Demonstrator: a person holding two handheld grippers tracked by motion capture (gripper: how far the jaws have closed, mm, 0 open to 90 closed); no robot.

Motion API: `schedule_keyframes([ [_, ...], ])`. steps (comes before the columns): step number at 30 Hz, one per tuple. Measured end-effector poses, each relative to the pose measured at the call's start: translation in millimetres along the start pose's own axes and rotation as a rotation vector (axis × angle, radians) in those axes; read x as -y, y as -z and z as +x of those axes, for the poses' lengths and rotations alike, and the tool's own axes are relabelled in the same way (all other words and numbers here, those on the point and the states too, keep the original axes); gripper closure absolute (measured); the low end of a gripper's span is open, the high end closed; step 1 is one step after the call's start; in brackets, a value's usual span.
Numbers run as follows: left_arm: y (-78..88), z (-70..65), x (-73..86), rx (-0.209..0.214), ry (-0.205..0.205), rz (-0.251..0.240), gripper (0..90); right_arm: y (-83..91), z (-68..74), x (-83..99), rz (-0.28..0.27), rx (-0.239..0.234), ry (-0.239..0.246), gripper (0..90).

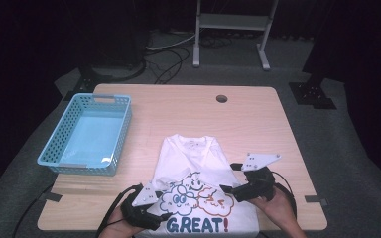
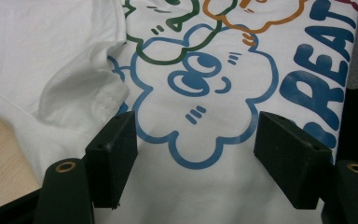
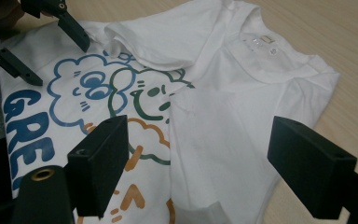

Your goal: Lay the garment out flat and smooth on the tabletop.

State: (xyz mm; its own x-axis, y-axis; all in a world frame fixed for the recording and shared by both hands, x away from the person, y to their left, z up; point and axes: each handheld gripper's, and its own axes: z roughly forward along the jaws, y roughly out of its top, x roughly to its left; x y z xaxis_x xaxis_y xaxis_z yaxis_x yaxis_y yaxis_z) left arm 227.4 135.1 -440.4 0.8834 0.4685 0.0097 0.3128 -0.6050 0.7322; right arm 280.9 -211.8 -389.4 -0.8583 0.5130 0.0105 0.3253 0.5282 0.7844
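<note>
A white T-shirt (image 1: 193,158) lies flat at the near middle of the wooden table (image 1: 178,109), collar away from me. Both sleeves are folded inward over a cartoon cloud print and the blue word GREAT!. My left gripper (image 1: 162,204) is at the shirt's lower left. Its jaws stand open over the blue cloud (image 2: 200,79), and nothing is between them (image 2: 196,126). My right gripper (image 1: 229,177) is at the shirt's right side. It is open above the folded right sleeve (image 3: 223,121), with nothing held (image 3: 198,135). The left gripper (image 3: 61,64) also appears in the right gripper view.
A light blue plastic basket (image 1: 64,161) sits on the table's left side with nothing in it. A round cable hole (image 1: 222,98) is near the far edge. Bare wood lies beyond the collar and to the right of the shirt. The shirt's hem reaches the near table edge.
</note>
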Motion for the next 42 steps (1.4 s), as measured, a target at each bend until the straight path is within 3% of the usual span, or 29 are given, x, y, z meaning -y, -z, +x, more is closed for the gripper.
schedule_keyframes([
  [15, 1.4, -0.5, -1.5, -0.006, 0.000, 0.024, 29.6, -24.7, 0.5, -26.0, -0.005, -0.025, 0.040, 19.9],
  [20, 2.0, -0.8, -1.3, -0.007, -0.002, 0.027, 29.6, -44.6, 1.1, -32.1, 0.044, -0.022, 0.059, 22.8],
  [33, 3.8, -0.9, -0.6, -0.001, -0.006, 0.037, 29.6, -82.8, 8.6, -29.1, 0.193, -0.065, 0.111, 54.8],
  [39, 4.1, -1.4, -0.8, -0.002, -0.005, 0.041, 29.6, -88.9, 11.5, -27.0, 0.249, -0.038, 0.153, 70.4],
  [42, 4.3, -1.5, -0.8, -0.002, -0.005, 0.041, 29.6, -88.7, 11.7, -26.6, 0.247, -0.025, 0.155, 76.2],
])
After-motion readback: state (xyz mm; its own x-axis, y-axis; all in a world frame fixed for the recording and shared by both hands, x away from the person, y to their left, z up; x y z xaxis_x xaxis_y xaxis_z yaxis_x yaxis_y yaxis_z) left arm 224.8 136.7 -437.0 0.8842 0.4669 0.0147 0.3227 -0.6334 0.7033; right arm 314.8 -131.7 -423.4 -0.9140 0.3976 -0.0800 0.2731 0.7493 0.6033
